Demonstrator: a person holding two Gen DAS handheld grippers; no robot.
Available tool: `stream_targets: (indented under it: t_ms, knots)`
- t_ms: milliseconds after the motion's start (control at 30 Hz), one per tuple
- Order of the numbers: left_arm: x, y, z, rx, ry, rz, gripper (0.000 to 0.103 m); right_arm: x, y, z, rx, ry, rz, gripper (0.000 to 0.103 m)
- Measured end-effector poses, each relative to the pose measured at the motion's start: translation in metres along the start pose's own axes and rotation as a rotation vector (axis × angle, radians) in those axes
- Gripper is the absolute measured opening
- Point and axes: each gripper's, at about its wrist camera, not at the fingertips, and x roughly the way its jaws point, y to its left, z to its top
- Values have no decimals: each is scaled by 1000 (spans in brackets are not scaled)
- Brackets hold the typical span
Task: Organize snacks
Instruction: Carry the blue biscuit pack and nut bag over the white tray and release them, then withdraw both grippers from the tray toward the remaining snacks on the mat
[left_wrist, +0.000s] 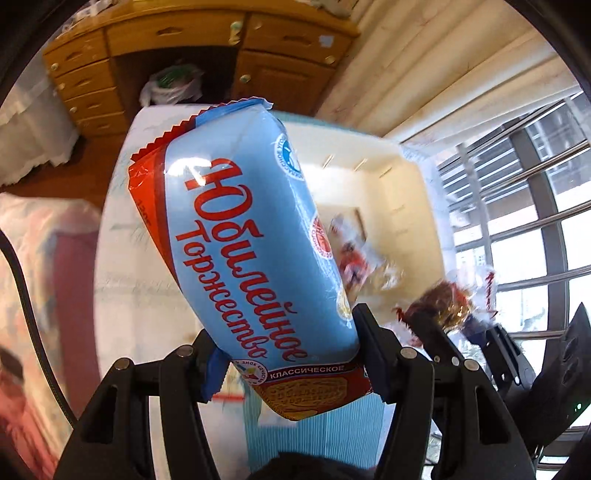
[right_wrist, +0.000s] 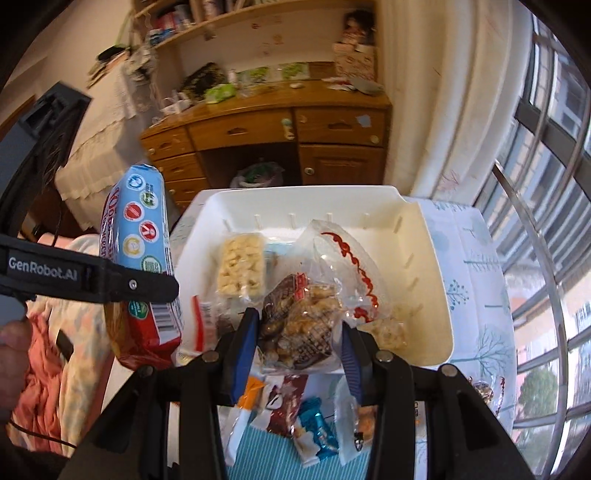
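Observation:
My left gripper (left_wrist: 291, 354) is shut on a long blue and red biscuit pack (left_wrist: 251, 243) and holds it in the air left of a white tray (left_wrist: 413, 177); the pack also shows in the right wrist view (right_wrist: 142, 258). My right gripper (right_wrist: 299, 343) is shut on a clear bag of sweets (right_wrist: 306, 317) with red lettering and holds it over the near part of the white tray (right_wrist: 436, 258). A pale snack bar in clear wrap (right_wrist: 242, 266) lies in the tray. In the left wrist view the bag of sweets (left_wrist: 450, 299) hangs at the right, blurred.
Several small wrapped snacks (right_wrist: 314, 428) lie on a striped blue mat (right_wrist: 266, 461) in front of the tray. The table has a white cloth with blue trees (right_wrist: 476, 295). A wooden desk (right_wrist: 266, 136) stands behind. A window with metal rails (right_wrist: 546, 221) is at the right.

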Motion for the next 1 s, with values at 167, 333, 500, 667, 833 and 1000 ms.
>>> stream_targets:
  t_ms: [167,333,500,667,833,1000]
  knots:
    - [17,2,17,21,-43,17,60,13,-16,2,52,23,5,42]
    - [30,-9,20,44,-42,26,61,21,-23,4,67,41,19,43]
    - [29,-13,23,33,-54,22,79,26,-27,6,91,58,57,45]
    - [14,-21,24,51,-106,78,88,24,-33,7,122,61,54,66]
    - [1,-28,16,29,-113,89,88,9,-36,6,126,44,84,66]
    - [-15,-40,2,-1,-138,110,88,-6,-42,3,116,37,109,67]
